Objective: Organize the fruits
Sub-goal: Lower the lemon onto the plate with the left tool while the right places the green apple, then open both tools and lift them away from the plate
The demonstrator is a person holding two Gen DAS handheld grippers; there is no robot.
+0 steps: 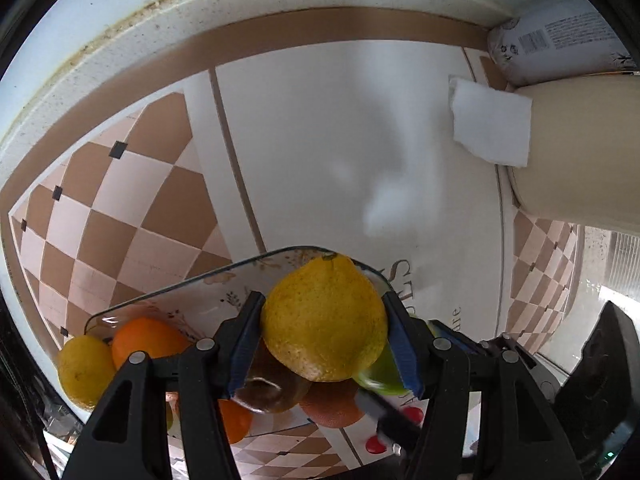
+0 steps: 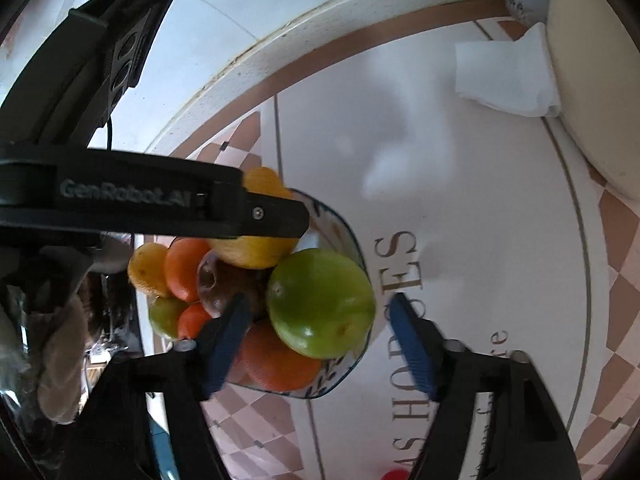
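**A:** Starting at the left: the left gripper (image 1: pixel 324 320) is clamped on a big lemon (image 1: pixel 325 320), both blue pads pressed to its sides, held just above the glass dish (image 1: pixel 168 300) already piled with fruit. Where should it go?

**B:** I'd say lower it onto a hollow in the pile, beside the orange (image 1: pixel 146 340), and only let go once it rests, or it may roll off the rim.

**A:** And the right gripper (image 2: pixel 320 344)?

**B:** Its jaws stand apart, clear on both sides of the green apple (image 2: pixel 322 304), which sits in the dish on top of the other fruit. Nothing held. I'd draw it back so the two tools don't collide.

**A:** Any writing?

**B:** "GenRobot.AI" on the left tool's body (image 2: pixel 128 194) in the right view. The tablecloth (image 2: pixel 480 200) has large letters, partly hidden; I read "AS HO" and "ES". The package (image 1: pixel 560 40) in the corner carries a barcode and small print, too fine to read.
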